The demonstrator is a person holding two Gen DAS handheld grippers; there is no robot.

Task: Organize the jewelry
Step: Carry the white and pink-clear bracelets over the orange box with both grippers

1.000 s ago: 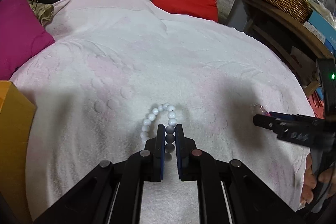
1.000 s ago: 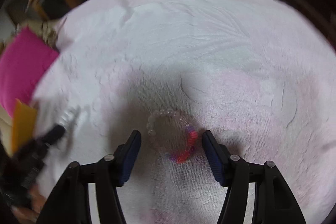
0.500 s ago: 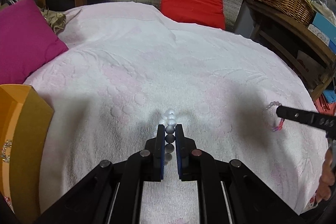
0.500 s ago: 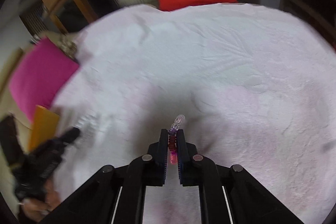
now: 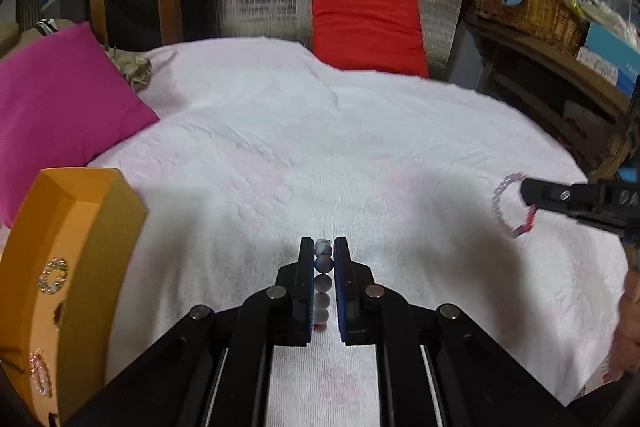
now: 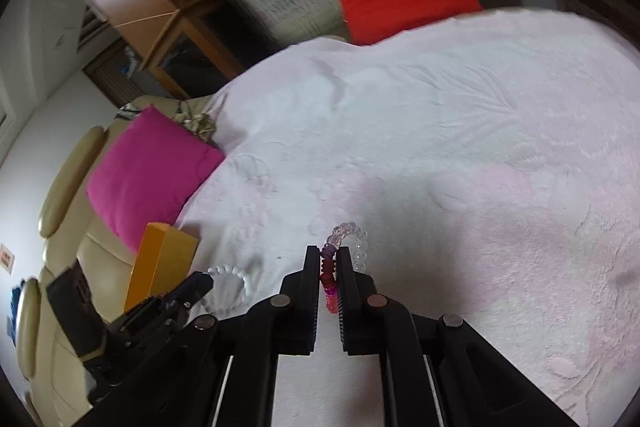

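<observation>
Jaws on both grippers are pinched on beads. Left gripper [image 5: 324, 247] clamps a white bead bracelet [image 5: 323, 281]: beads stacked in a line between the blue pads, the loop edge-on in the left wrist view. Right wrist view shows that same bracelet [image 6: 229, 281] as a round white loop hanging off the left gripper's tip, above the bed cover.

Right gripper [image 6: 329, 255] clamps a pink-to-clear bead bracelet [image 6: 348, 239]: red and magenta beads sit between the pads, clear beads arc out past the tips. Left wrist view shows it [image 5: 510, 203] dangling from the right gripper [image 5: 530, 193], off the cover.

Orange box [image 5: 76, 251] stands open at the left edge of the pale pink bed cover [image 5: 320, 147], just below a magenta cushion [image 5: 60, 95]. At least 2 beaded pieces already lie inside it, details blurred. Red cushion [image 5: 366, 27] leans at the far end of the bed. Wicker basket [image 5: 528, 7] sits on a shelf at right.
</observation>
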